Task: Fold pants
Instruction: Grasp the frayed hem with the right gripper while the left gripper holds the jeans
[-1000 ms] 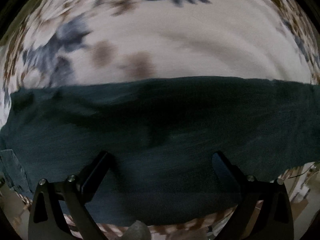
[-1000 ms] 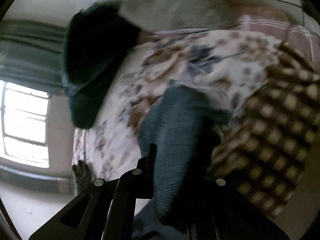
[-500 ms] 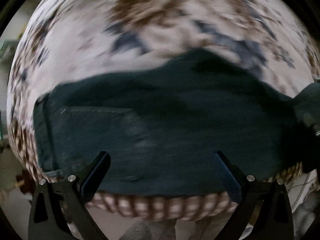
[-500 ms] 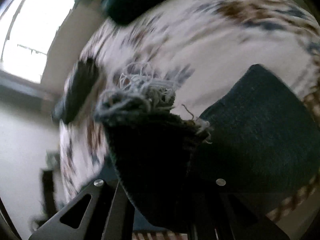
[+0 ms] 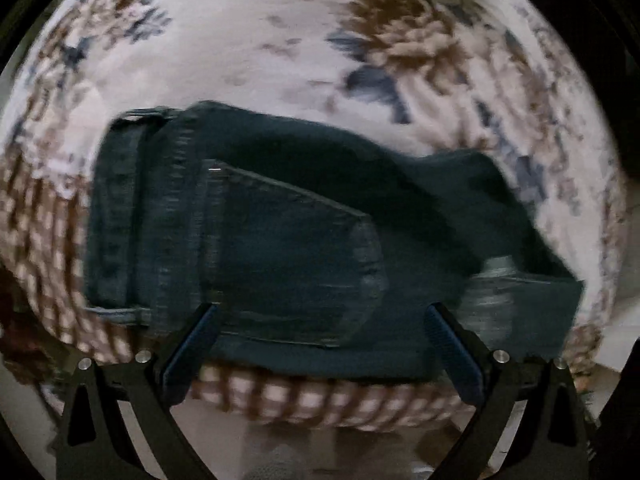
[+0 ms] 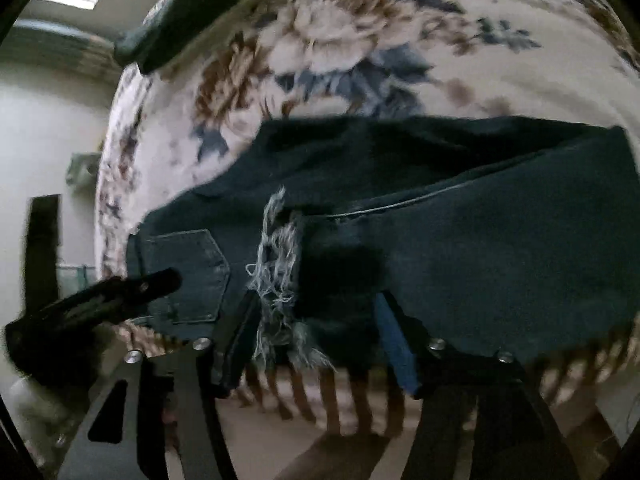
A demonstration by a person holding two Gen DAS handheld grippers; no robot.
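Pants (image 5: 288, 248) folded on bedspread (image 5: 248, 48), near its front edge.

left tongs (image 5: 320, 320) point straight down, spread wide and empty; right tongs (image 6: 316, 320) have just been opening.

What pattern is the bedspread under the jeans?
Pale bedspread with brown and blue flowers, checked brown along its edge; clearest in the right wrist view.

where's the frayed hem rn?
Right wrist view, lower centre: frayed hem lies on the folded jeans, right of the back pocket.
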